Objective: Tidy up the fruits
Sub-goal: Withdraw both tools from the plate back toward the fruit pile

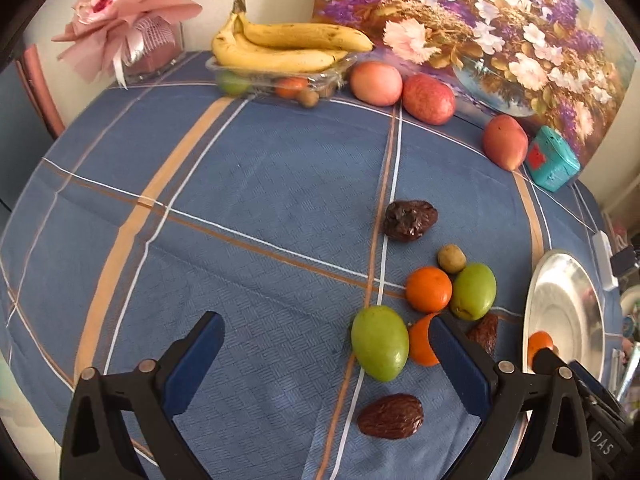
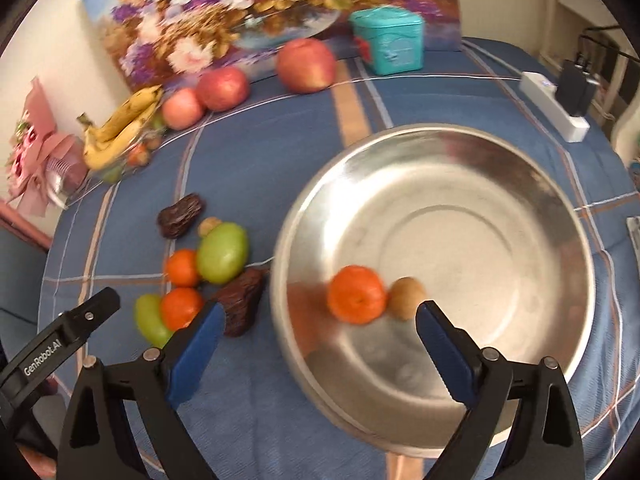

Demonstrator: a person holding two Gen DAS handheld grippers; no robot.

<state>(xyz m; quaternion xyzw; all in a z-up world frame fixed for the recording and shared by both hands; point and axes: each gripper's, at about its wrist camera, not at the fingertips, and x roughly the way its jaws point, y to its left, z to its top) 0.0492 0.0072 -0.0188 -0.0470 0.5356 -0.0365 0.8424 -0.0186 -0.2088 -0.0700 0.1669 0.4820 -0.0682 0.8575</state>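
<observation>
A steel plate point(image 2: 500, 184) lies on the blue cloth and holds a tangerine point(image 2: 356, 294) and a small brown fruit point(image 2: 406, 297). My right gripper point(image 2: 318, 322) is open and empty just above the plate's near rim. Left of the plate lie two green fruits point(image 2: 222, 253), two tangerines point(image 2: 182, 267) and dark dates point(image 2: 242, 305). My left gripper point(image 1: 326, 334) is open and empty, low over the cloth, with a green fruit point(image 1: 380, 343) and a date point(image 1: 391, 416) between its fingers. The plate point(image 1: 560, 304) shows at the right in the left wrist view.
At the back stand a clear tray with bananas point(image 1: 280, 46), three red apples point(image 1: 428, 99), a teal tin point(image 1: 552, 159), a flower painting point(image 1: 500, 32) and a pink bouquet point(image 1: 128, 12). A white power strip point(image 2: 556, 108) lies at the right.
</observation>
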